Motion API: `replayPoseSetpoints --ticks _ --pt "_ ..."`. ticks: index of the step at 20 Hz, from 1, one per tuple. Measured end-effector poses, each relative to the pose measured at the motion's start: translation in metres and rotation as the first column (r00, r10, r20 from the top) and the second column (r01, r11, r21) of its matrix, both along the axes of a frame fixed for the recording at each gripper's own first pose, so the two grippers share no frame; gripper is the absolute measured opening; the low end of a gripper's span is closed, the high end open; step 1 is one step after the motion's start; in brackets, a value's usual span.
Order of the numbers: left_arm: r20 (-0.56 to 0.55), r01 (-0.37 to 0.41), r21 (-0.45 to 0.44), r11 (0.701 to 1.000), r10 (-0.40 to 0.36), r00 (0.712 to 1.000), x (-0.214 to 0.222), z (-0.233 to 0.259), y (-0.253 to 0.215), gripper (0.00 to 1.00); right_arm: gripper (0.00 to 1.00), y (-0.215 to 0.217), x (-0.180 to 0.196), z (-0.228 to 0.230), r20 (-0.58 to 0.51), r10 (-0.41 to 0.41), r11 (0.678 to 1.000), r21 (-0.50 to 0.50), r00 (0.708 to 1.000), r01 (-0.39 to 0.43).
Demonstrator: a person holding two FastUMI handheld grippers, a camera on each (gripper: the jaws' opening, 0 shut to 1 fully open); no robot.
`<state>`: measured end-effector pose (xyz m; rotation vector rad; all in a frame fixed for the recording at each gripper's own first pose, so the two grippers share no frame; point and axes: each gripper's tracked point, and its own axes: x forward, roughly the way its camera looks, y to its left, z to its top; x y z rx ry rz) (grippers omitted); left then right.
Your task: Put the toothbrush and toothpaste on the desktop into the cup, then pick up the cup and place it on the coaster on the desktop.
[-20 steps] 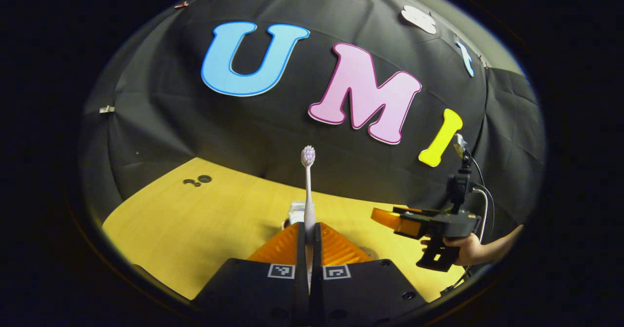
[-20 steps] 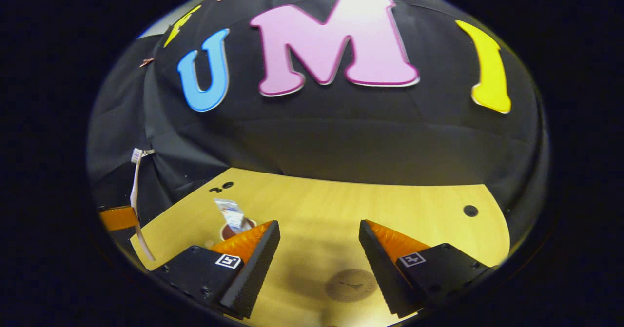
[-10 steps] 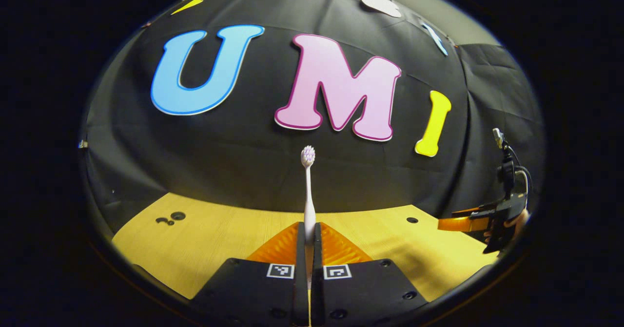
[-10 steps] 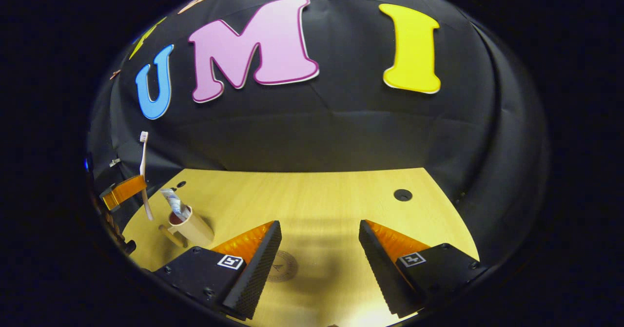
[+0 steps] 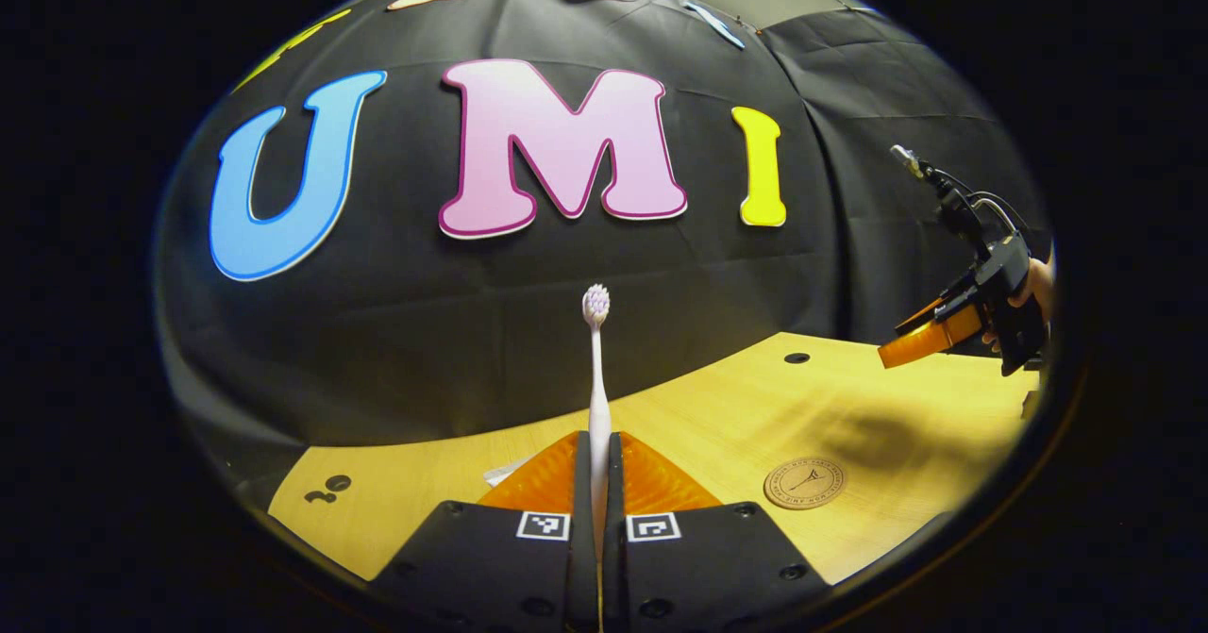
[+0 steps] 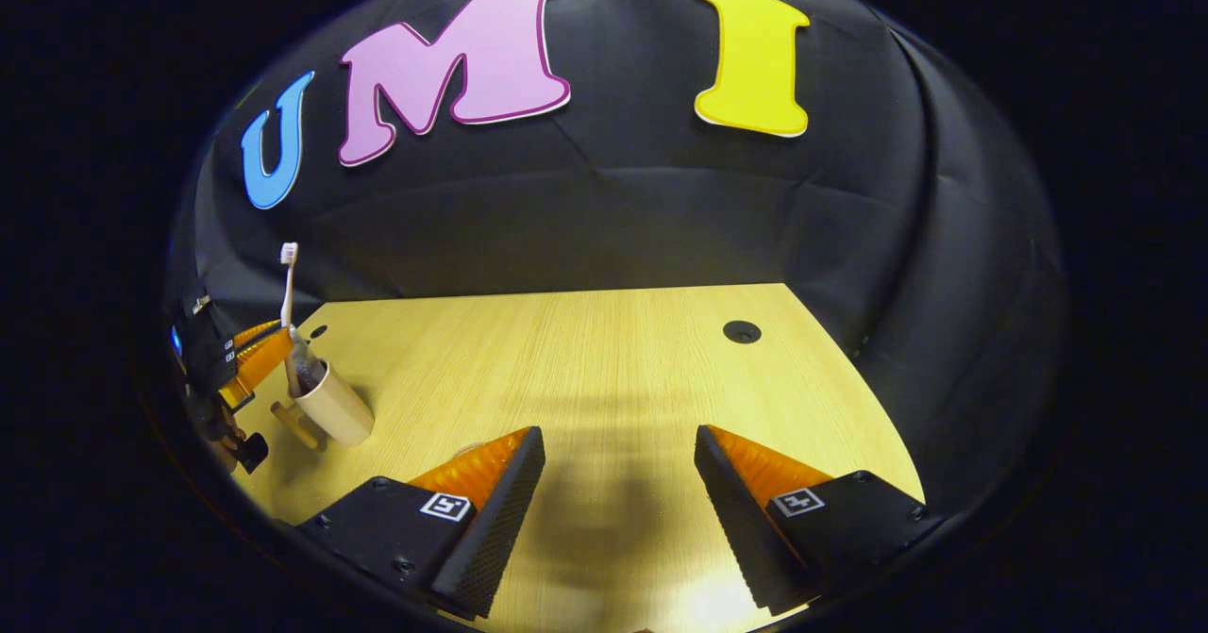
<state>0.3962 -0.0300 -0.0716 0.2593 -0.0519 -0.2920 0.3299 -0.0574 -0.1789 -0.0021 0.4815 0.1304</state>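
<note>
My left gripper (image 5: 597, 441) is shut on a white toothbrush (image 5: 595, 350), which stands upright with its bristle head on top. In the right gripper view the same toothbrush (image 6: 287, 303) hangs over a beige handled cup (image 6: 338, 408) at the table's left, its lower end at the cup's mouth, with the left gripper (image 6: 247, 356) beside it. The toothpaste tube (image 6: 304, 365) stands inside the cup. A round brown coaster (image 5: 805, 482) lies flat on the desktop to the right. My right gripper (image 6: 618, 440) is open above bare wood, nothing between its fingers.
The wooden desktop (image 6: 585, 359) ends at the black cloth wall behind. It has a round cable hole (image 6: 742, 332) at the far right and small holes (image 5: 326, 489) at the far left. A hand (image 5: 1038, 284) holds the right gripper (image 5: 930, 336) above the table's right side.
My left gripper has carried the toothbrush over to the cup, its lower end now at the cup's mouth. The right gripper has swung away to the right and stays open.
</note>
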Motion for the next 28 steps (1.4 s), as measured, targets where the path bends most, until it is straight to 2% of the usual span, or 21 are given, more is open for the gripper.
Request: replayPoseSetpoints --ticks 4,8,10,11,12,15,18,21,23,26,28 --pt "0.023 0.023 -0.051 0.998 -0.022 0.999 0.002 0.001 -0.002 0.08 0.98 0.002 -0.006 -0.010 -0.010 0.005 1.000 -0.026 1.000 -0.005" --pt "-0.001 0.024 -0.030 0.999 -0.024 1.000 0.004 -0.010 -0.004 0.09 0.99 0.005 -0.007 -0.018 -0.035 -0.010 1.000 -0.002 0.999 0.010" --pt "0.028 0.046 -0.006 0.999 -0.046 0.999 -0.004 -0.010 -0.006 0.12 0.98 0.003 -0.008 -0.017 -0.032 -0.011 1.000 -0.010 0.999 0.011" --pt "0.028 0.052 0.000 0.999 -0.052 0.998 -0.011 -0.008 -0.008 0.22 0.98 0.002 -0.010 -0.017 -0.035 -0.011 1.000 -0.008 0.999 0.011" --pt "0.021 0.057 0.005 0.998 -0.057 0.998 -0.017 -0.008 -0.009 0.24 0.98 0.000 -0.010 -0.015 -0.036 -0.010 1.000 -0.005 0.999 0.010" --pt "-0.035 0.039 0.010 0.999 -0.039 0.999 -0.038 -0.011 -0.006 0.88 0.98 -0.011 -0.018 -0.010 -0.034 -0.016 1.000 -0.004 0.999 0.015" --pt "-0.139 -0.014 -0.001 1.000 0.014 0.990 -0.065 -0.025 0.002 0.99 0.98 -0.025 -0.027 -0.004 -0.030 -0.011 1.000 -0.010 0.999 0.011" --pt "-0.213 -0.095 0.031 0.995 0.100 0.972 -0.084 -0.035 0.014 0.99 0.98 -0.043 -0.038 0.007 -0.013 0.000 0.999 -0.043 1.000 0.000" --pt "-0.283 -0.128 0.044 0.991 0.135 0.949 -0.092 -0.046 0.018 0.98 0.98 -0.050 -0.047 0.014 -0.012 0.015 0.999 -0.038 1.000 -0.016" --pt "-0.412 -0.129 -0.032 0.991 0.104 0.905 -0.101 -0.057 0.010 0.99 0.98 -0.073 -0.061 0.027 0.020 0.042 0.994 -0.107 0.999 -0.039" --pt "-0.465 -0.162 -0.054 0.985 0.119 0.877 -0.099 -0.056 0.018 0.99 0.98 -0.089 -0.072 0.032 0.034 0.052 0.988 -0.147 0.998 -0.047"
